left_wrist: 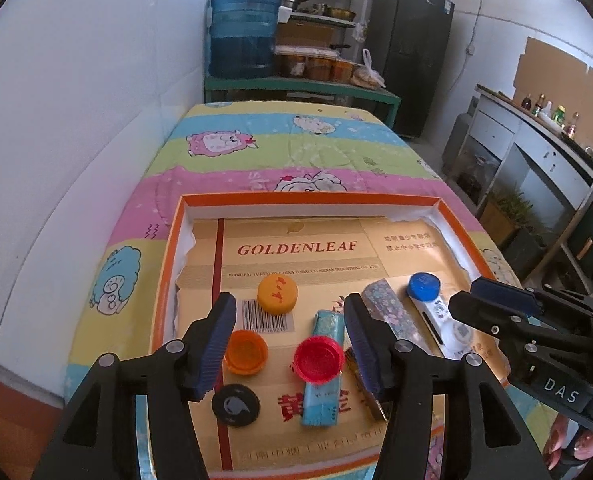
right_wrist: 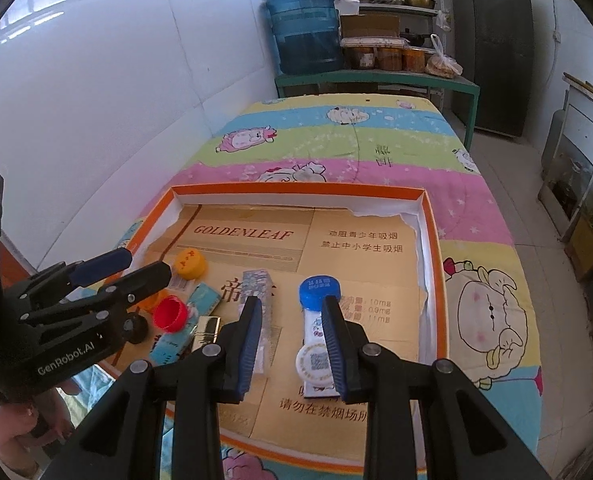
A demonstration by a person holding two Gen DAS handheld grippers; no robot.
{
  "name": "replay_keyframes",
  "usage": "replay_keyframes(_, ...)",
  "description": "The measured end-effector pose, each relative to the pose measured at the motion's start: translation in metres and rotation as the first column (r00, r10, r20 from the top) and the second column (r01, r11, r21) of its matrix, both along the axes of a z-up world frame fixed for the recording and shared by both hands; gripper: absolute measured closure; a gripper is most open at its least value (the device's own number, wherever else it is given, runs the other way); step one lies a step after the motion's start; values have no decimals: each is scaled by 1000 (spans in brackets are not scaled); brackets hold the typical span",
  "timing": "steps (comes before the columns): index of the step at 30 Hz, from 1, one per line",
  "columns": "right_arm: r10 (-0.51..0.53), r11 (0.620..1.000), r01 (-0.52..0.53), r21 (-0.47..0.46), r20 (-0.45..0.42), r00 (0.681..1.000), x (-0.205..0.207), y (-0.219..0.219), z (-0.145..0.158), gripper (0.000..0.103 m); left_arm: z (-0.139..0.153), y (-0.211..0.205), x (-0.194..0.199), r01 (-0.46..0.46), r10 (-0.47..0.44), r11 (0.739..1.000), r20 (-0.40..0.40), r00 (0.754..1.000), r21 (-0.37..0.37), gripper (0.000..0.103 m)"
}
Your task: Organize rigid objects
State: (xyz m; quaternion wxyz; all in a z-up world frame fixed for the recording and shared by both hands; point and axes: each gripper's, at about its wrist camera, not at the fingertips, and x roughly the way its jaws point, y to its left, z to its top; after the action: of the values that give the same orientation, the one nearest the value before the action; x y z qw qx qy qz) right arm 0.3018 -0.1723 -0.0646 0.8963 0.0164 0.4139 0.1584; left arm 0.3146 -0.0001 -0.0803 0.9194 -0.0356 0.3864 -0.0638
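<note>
Red cap (left_wrist: pixel 319 358): laid open side up on the light-blue packet (left_wrist: pixel 323 376), inside the orange-rimmed tray (left_wrist: pixel 168 264).
Orange caps (left_wrist: pixel 245 351): set left of the red cap.
Left gripper (left_wrist: pixel 290 344): held spread above the red cap, nothing pinched.
Right gripper (right_wrist: pixel 292 344): held apart above the white tube (right_wrist: pixel 314 336), nothing pinched; the tube is seen right of the red cap.

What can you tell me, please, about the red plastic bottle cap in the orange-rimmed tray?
The red plastic bottle cap is round with a ribbed rim and lies open side up, its hollow inside showing. It rests partly on a light blue flat packet that lies lengthwise on the gold cardboard liner of the orange-rimmed tray. An orange upturned cap lies apart to its left. No hand-held gripper touches it.
</note>
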Motion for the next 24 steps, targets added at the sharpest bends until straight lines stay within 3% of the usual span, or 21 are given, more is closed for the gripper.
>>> replay_keyframes(19, -52, 999, 52, 5, 70, 996, -63, 6, 29, 72, 36, -4, -71, 9, -8, 1000, 66, 998, -15, 45)
replay_keyframes(24, -60, 998, 59, 10, 79, 995, -75, 4, 34, 65, 39, -5, -88, 15, -14, 1000, 74, 997, -15, 40)
